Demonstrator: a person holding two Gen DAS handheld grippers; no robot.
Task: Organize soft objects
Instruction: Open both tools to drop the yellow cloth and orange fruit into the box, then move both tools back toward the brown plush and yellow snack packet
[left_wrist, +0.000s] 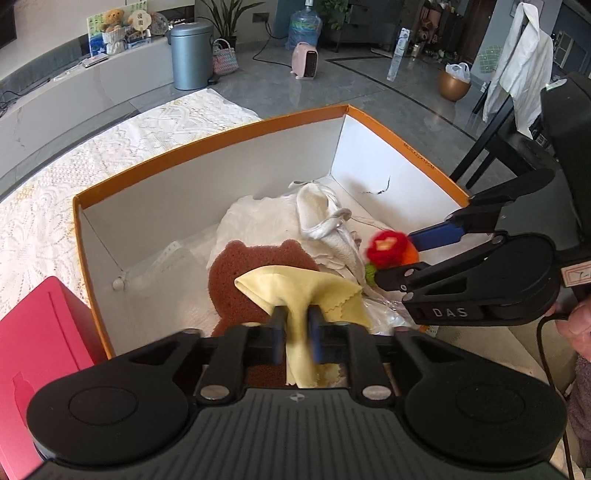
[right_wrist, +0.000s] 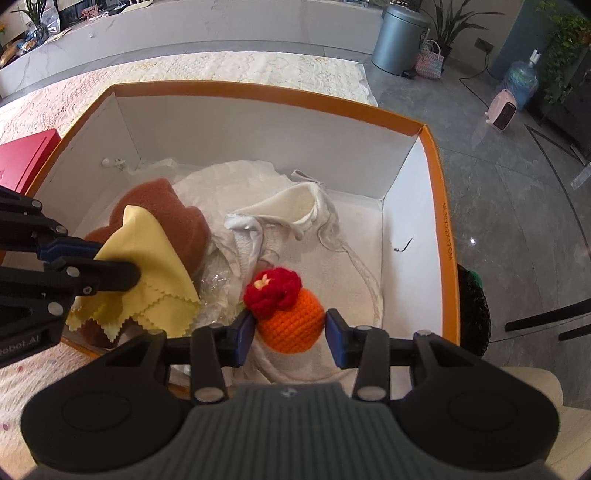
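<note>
An orange-rimmed white box (left_wrist: 207, 144) (right_wrist: 258, 92) holds soft items. My left gripper (left_wrist: 295, 325) (right_wrist: 107, 258) reaches into its left part. A yellow zigzag-edged cloth (left_wrist: 295, 291) (right_wrist: 147, 251) hangs loosely between its parted pads and drapes over a brown bear-shaped sponge (left_wrist: 251, 266) (right_wrist: 166, 210). My right gripper (right_wrist: 290, 328) (left_wrist: 393, 256) is over the box's right part, jaws apart. Between its pads an orange crocheted ball with a red flower (right_wrist: 295, 325) (left_wrist: 386, 247) rests on white fabric. A white knitted sock (left_wrist: 317, 210) (right_wrist: 280, 206) lies behind, on crumpled white cloth.
A red box (left_wrist: 37, 332) (right_wrist: 26, 158) stands against the orange box's left side on a lace tablecloth (left_wrist: 110, 147). A person's hand (left_wrist: 580, 321) holds the right gripper. Beyond the table are grey floor, a bin (left_wrist: 190, 55) and a dark chair (left_wrist: 498, 147).
</note>
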